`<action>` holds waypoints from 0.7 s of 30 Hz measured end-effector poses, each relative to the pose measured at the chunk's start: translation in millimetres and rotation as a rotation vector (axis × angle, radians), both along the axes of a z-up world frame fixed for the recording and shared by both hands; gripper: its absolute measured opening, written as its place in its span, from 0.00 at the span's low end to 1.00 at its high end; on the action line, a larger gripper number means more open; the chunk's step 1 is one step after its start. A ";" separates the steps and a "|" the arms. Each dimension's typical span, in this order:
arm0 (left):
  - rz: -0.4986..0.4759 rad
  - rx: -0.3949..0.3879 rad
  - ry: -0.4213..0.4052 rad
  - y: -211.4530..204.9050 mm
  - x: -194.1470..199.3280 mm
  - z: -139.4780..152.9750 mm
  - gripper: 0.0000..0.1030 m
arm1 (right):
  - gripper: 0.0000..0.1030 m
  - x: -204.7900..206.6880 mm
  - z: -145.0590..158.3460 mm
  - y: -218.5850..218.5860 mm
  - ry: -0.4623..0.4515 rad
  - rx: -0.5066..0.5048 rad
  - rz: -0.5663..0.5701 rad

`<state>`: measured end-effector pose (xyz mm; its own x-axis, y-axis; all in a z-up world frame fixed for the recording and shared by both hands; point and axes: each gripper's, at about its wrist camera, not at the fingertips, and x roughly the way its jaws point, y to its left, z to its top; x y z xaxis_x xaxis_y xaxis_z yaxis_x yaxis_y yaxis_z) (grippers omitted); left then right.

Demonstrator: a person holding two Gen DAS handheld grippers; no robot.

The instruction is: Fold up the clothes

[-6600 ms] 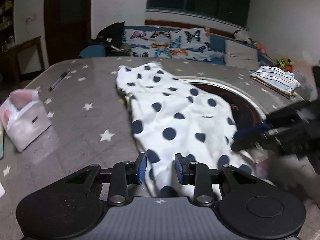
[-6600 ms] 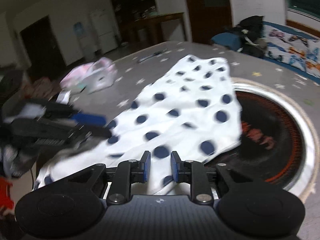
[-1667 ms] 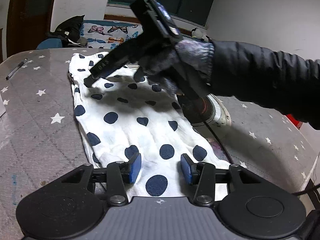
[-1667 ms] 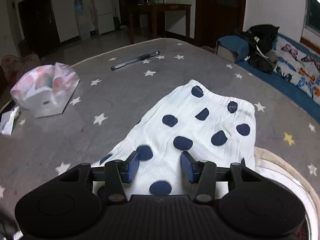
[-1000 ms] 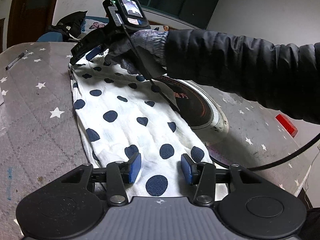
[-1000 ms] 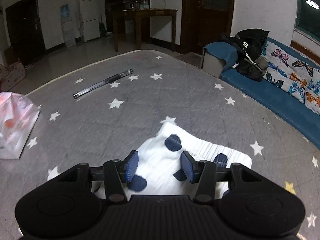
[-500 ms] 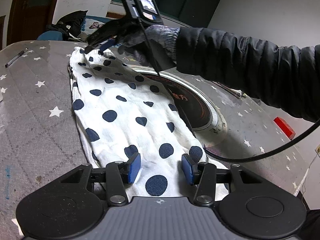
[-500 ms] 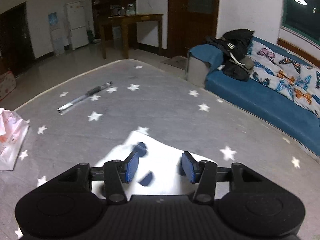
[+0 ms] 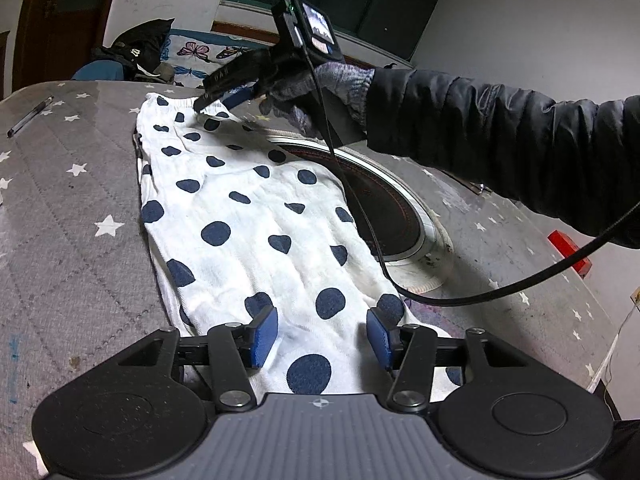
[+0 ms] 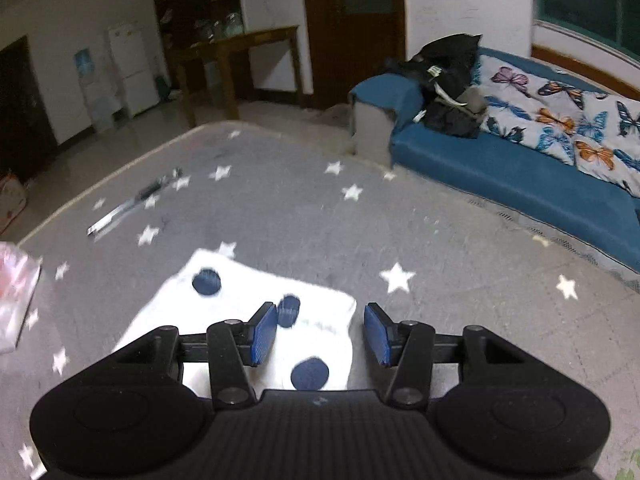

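Note:
A white garment with dark blue dots lies flat and lengthwise on the grey star-patterned table. My left gripper is open, its blue pads just above the garment's near end. My right gripper is open over the far waistband corner; in the left wrist view it hovers at that elastic edge, held by a gloved hand.
A round black hotplate with a metal rim is set in the table, partly under the garment. A pen lies far left. A plastic bag sits at the left edge. A blue sofa stands beyond the table.
My right gripper has travelled along the garment to its far waistband corner and dropped lower. My left gripper has stayed open over the near end.

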<state>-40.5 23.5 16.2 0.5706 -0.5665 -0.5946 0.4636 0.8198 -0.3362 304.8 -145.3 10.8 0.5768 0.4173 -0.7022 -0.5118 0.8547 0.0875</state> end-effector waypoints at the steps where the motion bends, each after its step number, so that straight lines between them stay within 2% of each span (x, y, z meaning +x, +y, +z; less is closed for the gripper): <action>1: 0.000 0.000 0.001 0.3 0.1 0.5 0.52 | 0.49 0.8 -3.0 0.8 0.004 -0.006 0.005; 9: -0.002 0.016 0.006 -4.7 3.6 2.1 0.54 | 0.49 0.1 -12.2 1.8 -0.014 0.024 0.030; 10: -0.002 0.018 0.006 -5.3 3.8 2.4 0.55 | 0.46 -0.3 -12.4 1.5 -0.014 0.026 0.035; 11: -0.002 0.020 0.006 -5.9 4.1 2.7 0.55 | 0.35 -0.5 -12.2 1.0 -0.012 0.030 0.039; 12: -0.002 0.022 0.006 -6.7 4.3 2.9 0.55 | 0.30 -0.5 -11.2 -0.2 -0.004 0.044 0.039; 15: 0.003 0.026 0.008 -8.2 5.3 3.3 0.55 | 0.20 -1.7 -8.0 -2.8 0.004 0.061 0.029; 21: 0.024 0.025 0.009 -6.1 5.1 6.8 0.55 | 0.14 -19.3 16.5 -7.6 -0.020 0.103 0.048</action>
<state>-35.4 17.5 22.9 0.5786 -0.5375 -0.6134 0.4404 0.8389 -0.3197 285.5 -152.9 27.3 0.5683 0.5139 -0.6426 -0.5543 0.8163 0.1626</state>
